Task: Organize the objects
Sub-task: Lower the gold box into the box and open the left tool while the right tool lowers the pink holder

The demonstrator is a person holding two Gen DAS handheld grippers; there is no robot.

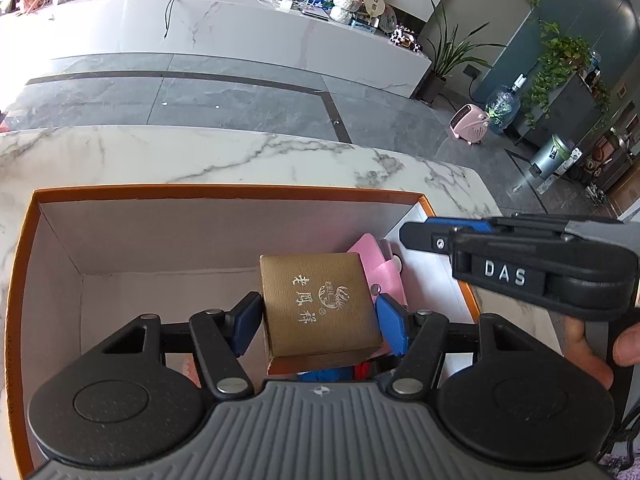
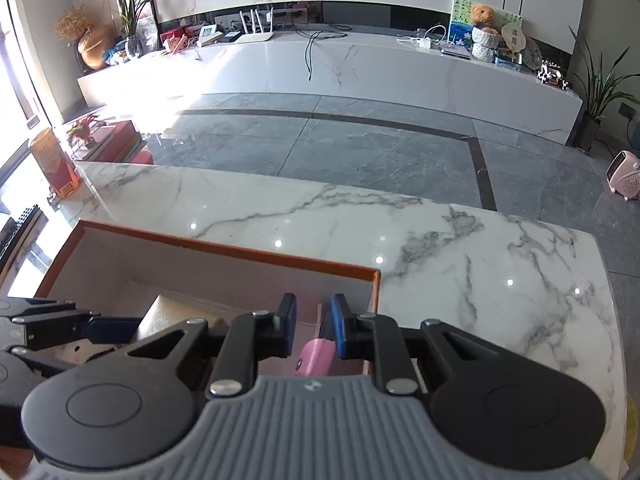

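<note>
My left gripper (image 1: 318, 320) is shut on a gold box (image 1: 320, 304) with white characters on its lid. It holds the box tilted inside an open carton with an orange rim (image 1: 224, 191) and white walls. Behind the gold box, a pink thing (image 1: 370, 256) leans at the carton's right wall. My right gripper (image 1: 412, 236) reaches in from the right over that rim. In the right wrist view its pads (image 2: 340, 320) stand a narrow gap apart, pressing on nothing. The pink thing (image 2: 316, 356) lies below them in the carton (image 2: 224, 250). The gold box (image 2: 172, 316) shows at the left.
The carton rests on a white marble table (image 1: 240, 152) whose far edge drops to a grey tiled floor. An orange bottle (image 2: 52, 164) and red books with a plant (image 2: 108, 136) stand at the table's far left. Fingers of a hand (image 1: 628, 344) hold the right gripper.
</note>
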